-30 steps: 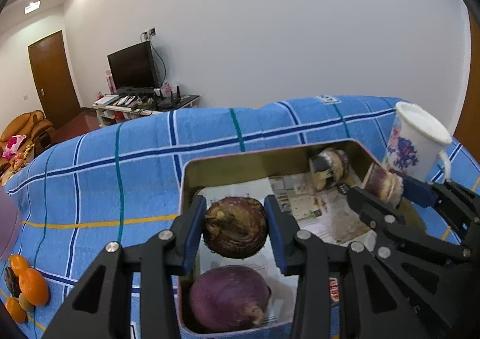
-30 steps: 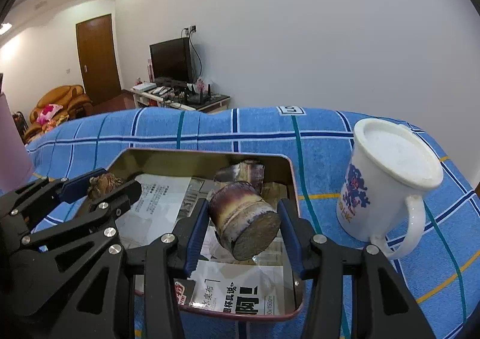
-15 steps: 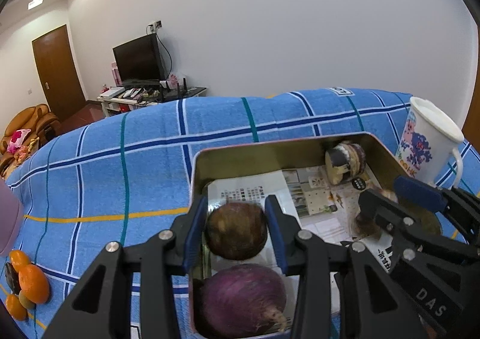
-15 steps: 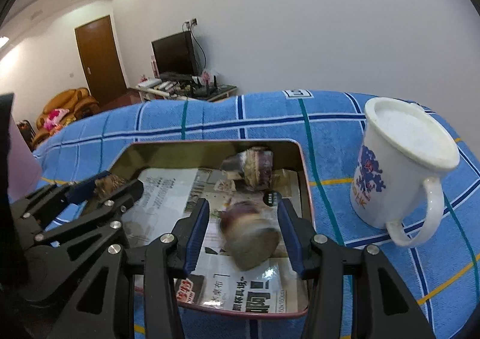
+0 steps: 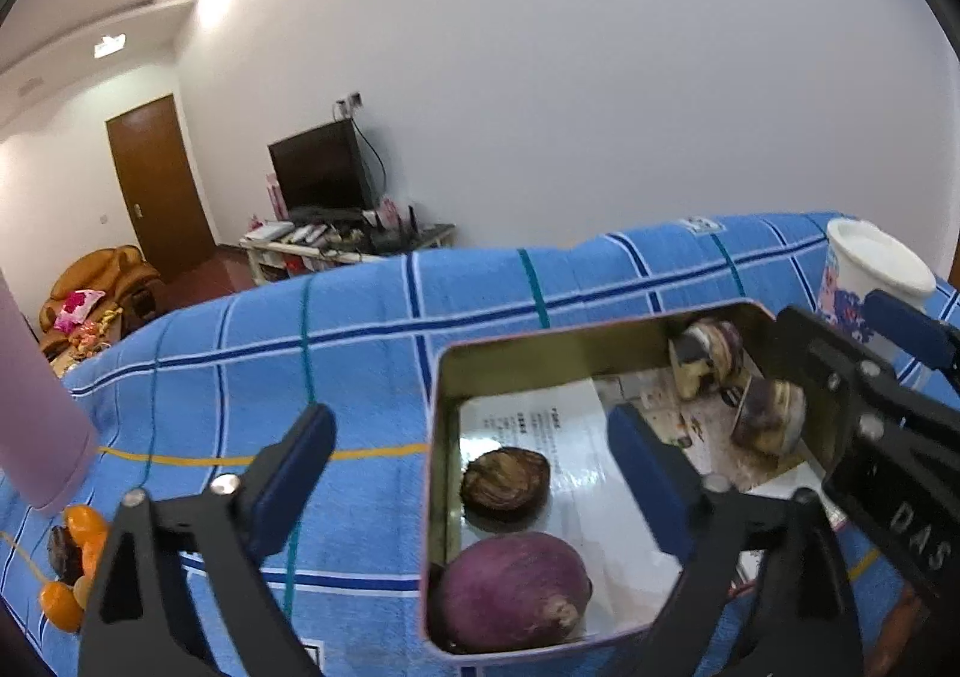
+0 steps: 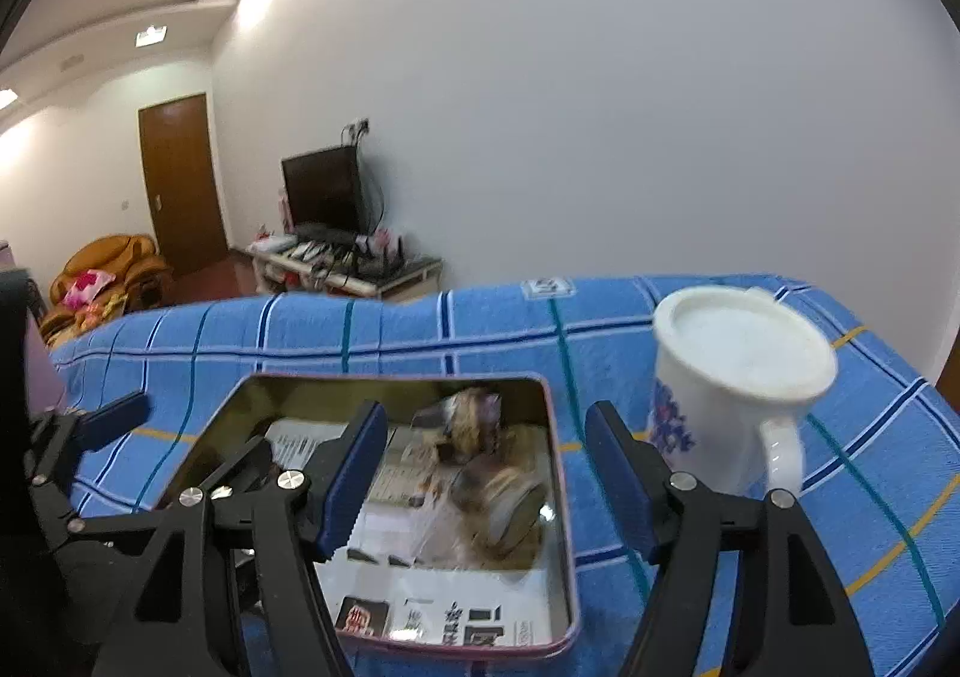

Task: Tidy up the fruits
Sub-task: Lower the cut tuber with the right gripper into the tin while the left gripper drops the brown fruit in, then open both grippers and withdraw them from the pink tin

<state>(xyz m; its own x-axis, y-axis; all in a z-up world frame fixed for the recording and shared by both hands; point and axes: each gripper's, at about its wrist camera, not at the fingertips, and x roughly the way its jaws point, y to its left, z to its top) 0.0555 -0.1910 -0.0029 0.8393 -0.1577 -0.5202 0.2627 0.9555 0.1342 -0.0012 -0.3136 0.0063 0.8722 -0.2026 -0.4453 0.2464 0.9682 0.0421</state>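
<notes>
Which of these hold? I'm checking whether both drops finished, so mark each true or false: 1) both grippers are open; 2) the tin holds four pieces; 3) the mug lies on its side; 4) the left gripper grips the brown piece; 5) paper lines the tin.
1) True: the left gripper and right gripper are both spread, holding nothing.
2) True: the tin holds four pieces, among them a purple bulb.
3) False: the mug stands upright beside the tin.
4) False: the brown piece lies free on the tin floor.
5) True: printed paper covers the bottom.
</notes>
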